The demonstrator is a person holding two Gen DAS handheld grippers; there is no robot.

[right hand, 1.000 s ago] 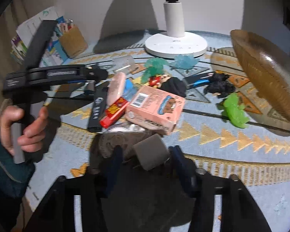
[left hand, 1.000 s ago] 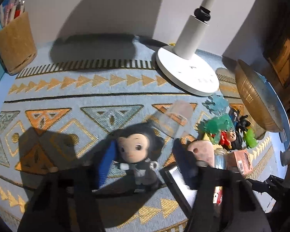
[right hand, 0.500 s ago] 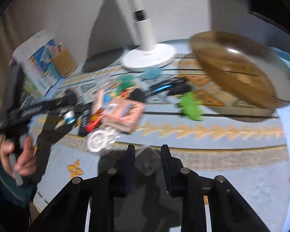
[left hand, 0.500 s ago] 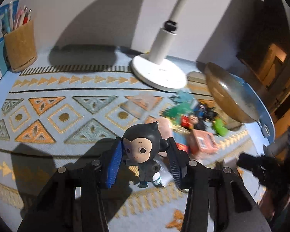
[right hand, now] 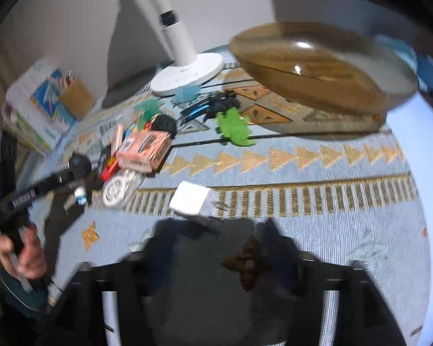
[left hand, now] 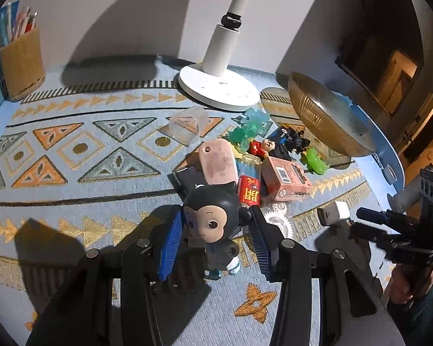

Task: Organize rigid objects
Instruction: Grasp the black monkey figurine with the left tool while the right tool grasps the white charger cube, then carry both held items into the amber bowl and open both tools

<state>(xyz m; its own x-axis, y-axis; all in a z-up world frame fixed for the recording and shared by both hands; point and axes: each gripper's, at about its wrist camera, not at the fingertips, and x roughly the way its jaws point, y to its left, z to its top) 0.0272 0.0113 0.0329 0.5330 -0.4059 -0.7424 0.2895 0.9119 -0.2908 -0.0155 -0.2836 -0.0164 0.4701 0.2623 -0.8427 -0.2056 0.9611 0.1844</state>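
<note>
My left gripper (left hand: 216,242) is shut on a black-haired monkey figurine (left hand: 210,219), its blue pads pressing on both sides of the head, and holds it just above the patterned mat (left hand: 72,150). In the right wrist view the same figurine (right hand: 79,165) shows at the left. My right gripper (right hand: 219,230) is blurred and its jaws are opening. A white charger plug (right hand: 192,201) lies on the mat just ahead of its left finger, with nothing between the pads. In the left wrist view the charger plug (left hand: 333,216) lies off the tips of the right gripper (left hand: 363,220).
A heap of small objects lies mid-mat: a pink box (left hand: 285,178), a red packet (left hand: 248,191), a pink oval case (left hand: 218,161), a white gear (left hand: 277,222), green toys (right hand: 233,128). An amber glass bowl (right hand: 317,66) stands at the right, a lamp base (left hand: 216,86) behind, a pen holder (left hand: 20,63) far left.
The left gripper lifted the figurine off the mat and carried it right. The right gripper closed on the charger, carried it right, then opened; the charger now lies on the mat.
</note>
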